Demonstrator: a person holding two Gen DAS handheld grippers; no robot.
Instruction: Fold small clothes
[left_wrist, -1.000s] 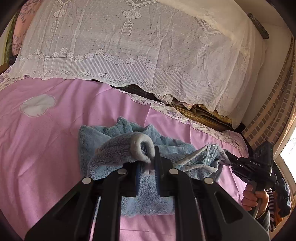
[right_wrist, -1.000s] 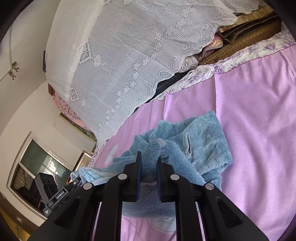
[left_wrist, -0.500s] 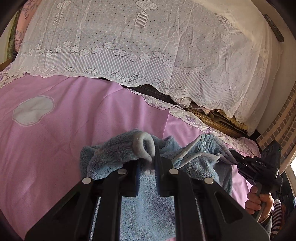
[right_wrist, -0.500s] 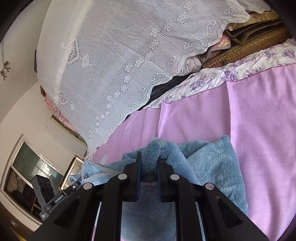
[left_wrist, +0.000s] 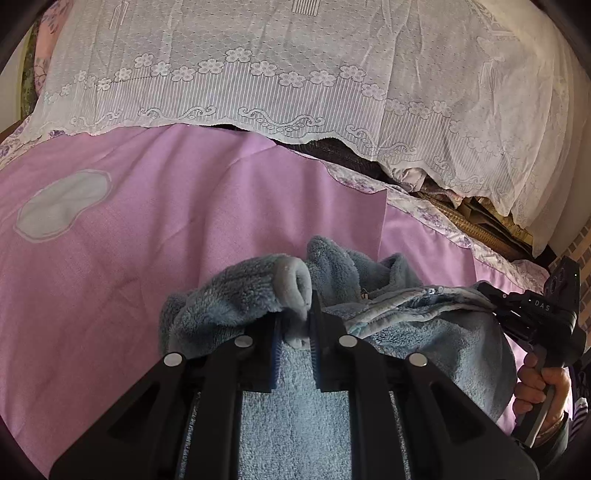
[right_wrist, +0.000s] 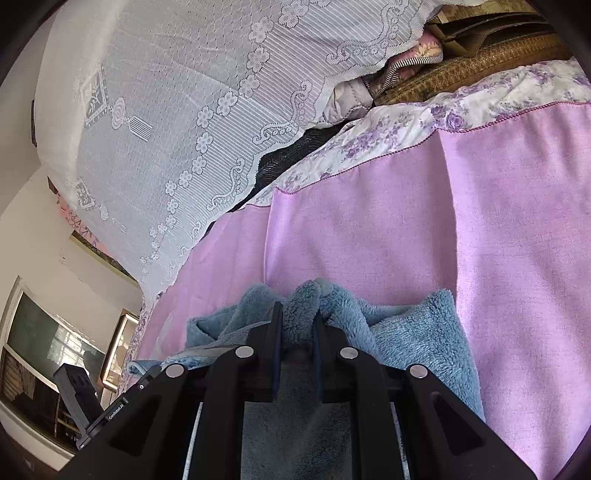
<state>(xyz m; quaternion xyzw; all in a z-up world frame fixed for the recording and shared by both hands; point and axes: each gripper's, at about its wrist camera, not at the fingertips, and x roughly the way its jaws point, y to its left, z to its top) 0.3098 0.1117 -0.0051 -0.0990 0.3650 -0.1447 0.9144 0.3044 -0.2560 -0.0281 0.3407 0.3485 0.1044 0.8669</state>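
A blue fleece garment lies on the pink bed sheet, and its near part is doubled over. My left gripper has a rolled grey-blue cuff between its pads; its jaws are opening slightly, and the pads still touch the cloth. My right gripper is shut on a bunched fold of the same garment. In the left wrist view the right gripper grips the garment's right edge, and a hand holds it. The left gripper shows at the lower left of the right wrist view.
A white lace cover drapes over a tall pile at the far side of the bed. Folded bedding and a woven mat lie under its right end. A grey patch marks the sheet at the left. Pink sheet lies bare beyond the garment.
Both grippers carried the held edge of the garment forward towards the lace-covered pile and lower. More fleece now lies beneath the fingers and less of the garment shows ahead.
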